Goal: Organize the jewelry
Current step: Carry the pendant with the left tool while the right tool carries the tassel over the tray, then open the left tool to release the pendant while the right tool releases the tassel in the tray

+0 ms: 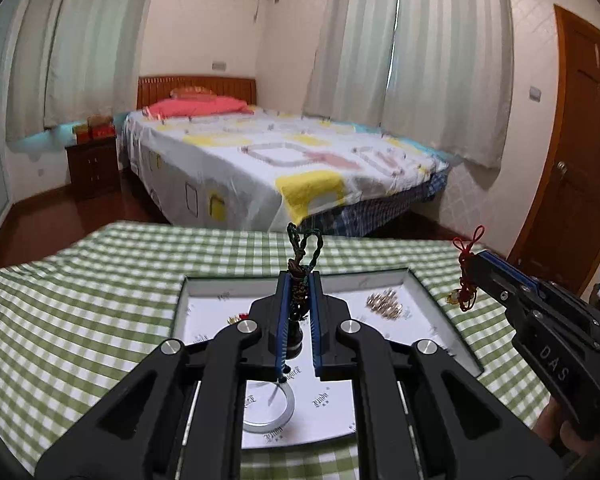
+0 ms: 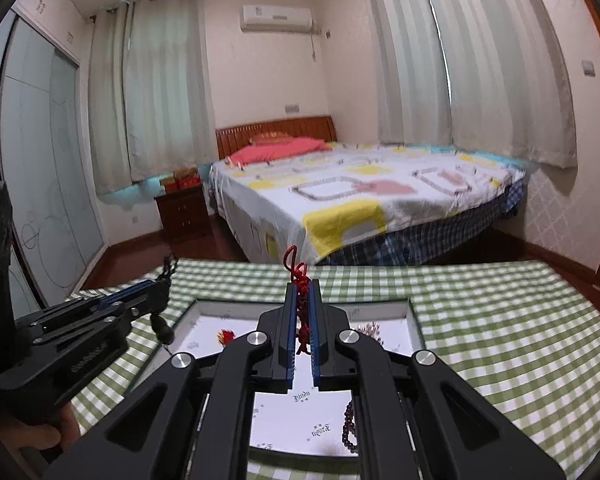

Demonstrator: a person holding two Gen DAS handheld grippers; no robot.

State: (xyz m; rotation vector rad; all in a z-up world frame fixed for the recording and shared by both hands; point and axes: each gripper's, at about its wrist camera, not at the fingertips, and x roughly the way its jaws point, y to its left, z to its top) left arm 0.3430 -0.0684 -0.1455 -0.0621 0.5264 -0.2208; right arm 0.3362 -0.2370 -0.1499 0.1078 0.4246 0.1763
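Above the white-lined tray (image 1: 440, 292) on the green checked tablecloth (image 1: 80, 300), the left gripper (image 1: 299, 280) is clamped on a dark braided cord pendant (image 1: 300, 256), its loop poking out at 12 o'clock. At 3 o'clock, the right gripper (image 2: 301, 292) pinches a red knotted cord charm (image 2: 300, 280). A silver bangle (image 1: 284, 408) lies in the tray.

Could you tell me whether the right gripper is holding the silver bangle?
No, the right gripper is shut on a red knotted cord, while the silver bangle lies in the tray.
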